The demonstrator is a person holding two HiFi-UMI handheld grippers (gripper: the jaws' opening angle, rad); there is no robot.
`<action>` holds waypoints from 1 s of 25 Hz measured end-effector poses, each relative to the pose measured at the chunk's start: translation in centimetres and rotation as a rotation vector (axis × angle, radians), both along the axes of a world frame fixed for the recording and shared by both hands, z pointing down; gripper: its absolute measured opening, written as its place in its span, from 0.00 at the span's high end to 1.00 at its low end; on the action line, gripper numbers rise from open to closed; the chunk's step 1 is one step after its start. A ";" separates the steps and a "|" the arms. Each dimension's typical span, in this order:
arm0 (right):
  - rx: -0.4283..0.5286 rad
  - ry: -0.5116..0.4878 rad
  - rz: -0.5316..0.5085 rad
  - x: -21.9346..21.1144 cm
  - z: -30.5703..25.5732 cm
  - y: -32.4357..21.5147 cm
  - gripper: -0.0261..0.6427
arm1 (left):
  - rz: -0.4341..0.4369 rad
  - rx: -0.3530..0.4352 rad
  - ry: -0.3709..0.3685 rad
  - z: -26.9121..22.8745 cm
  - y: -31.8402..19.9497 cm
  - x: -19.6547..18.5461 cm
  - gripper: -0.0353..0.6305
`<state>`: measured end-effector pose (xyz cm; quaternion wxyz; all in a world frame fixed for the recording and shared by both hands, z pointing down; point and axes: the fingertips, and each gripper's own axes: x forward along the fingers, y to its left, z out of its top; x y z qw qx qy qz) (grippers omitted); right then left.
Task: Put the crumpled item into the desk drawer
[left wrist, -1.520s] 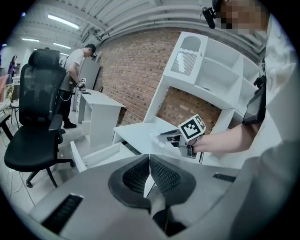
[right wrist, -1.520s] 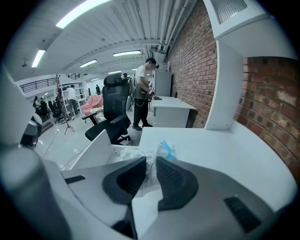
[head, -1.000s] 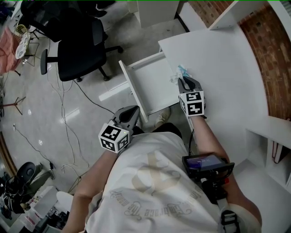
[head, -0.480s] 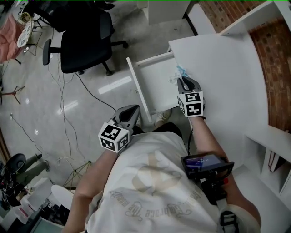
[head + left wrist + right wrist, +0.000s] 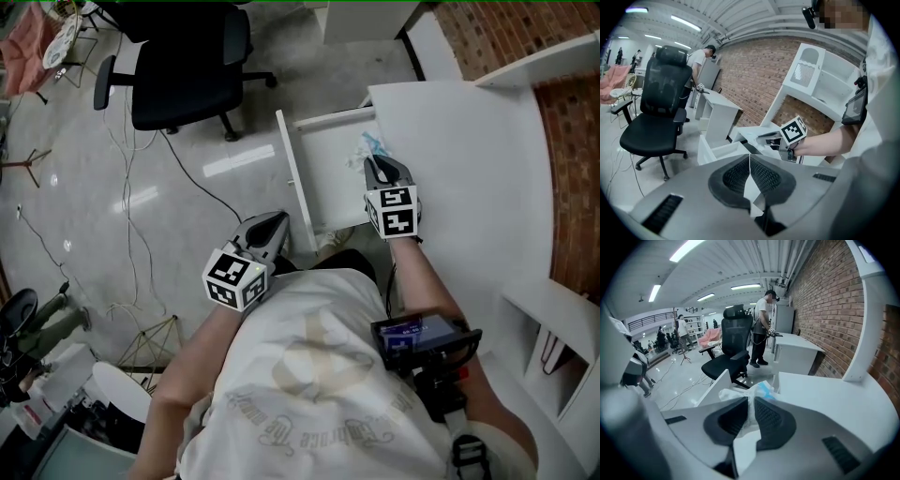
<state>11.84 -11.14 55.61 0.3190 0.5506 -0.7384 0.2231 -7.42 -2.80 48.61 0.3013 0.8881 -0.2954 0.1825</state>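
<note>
Crumpled item (image 5: 749, 391): one; white with a pale blue patch; pinched in the right gripper (image 5: 749, 414), whose jaws have just been closing and now stand narrow with the wad pressed between the pads; its lower part is hidden behind those pads, and the head view shows only a tuft beyond the tips. It sits at the right edge of the open drawer (image 5: 328, 187), just beside the desk (image 5: 459, 159); whether it touches either cannot be told.

Left gripper (image 5: 272, 225): one; jaws together, nothing between; held low, close to the near end of the drawer front.

Drawer: one; white; pulled out to the left of the desk; its right side runs under the desk top and is hidden there.

Surroundings: one black office chair (image 5: 183, 61) on the far left; loose cables (image 5: 192, 183) across the shiny floor; a brick wall (image 5: 572, 141) on the right; the wearer's pale shirt (image 5: 309, 375) covers the near floor.

Right gripper view: one person (image 5: 763, 326) stands at a second white desk (image 5: 797, 352); others farther back are too small to count.
</note>
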 end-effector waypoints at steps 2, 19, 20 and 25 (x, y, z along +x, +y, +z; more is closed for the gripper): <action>-0.004 -0.002 -0.014 -0.5 0.4 -0.2 0.87 | -0.014 -0.003 -0.002 0.2 0.0 -0.3 0.91; -0.078 -0.019 -0.130 -3.7 4.0 -0.6 0.87 | -0.131 -0.037 -0.020 1.2 1.1 -2.2 0.91; -0.086 -0.021 -0.136 -3.8 4.4 -0.6 0.87 | -0.138 -0.042 -0.022 1.4 1.2 -2.3 0.91; -0.124 -0.030 -0.160 -4.5 6.3 -0.7 0.87 | -0.165 -0.053 -0.024 1.7 1.2 -2.6 0.91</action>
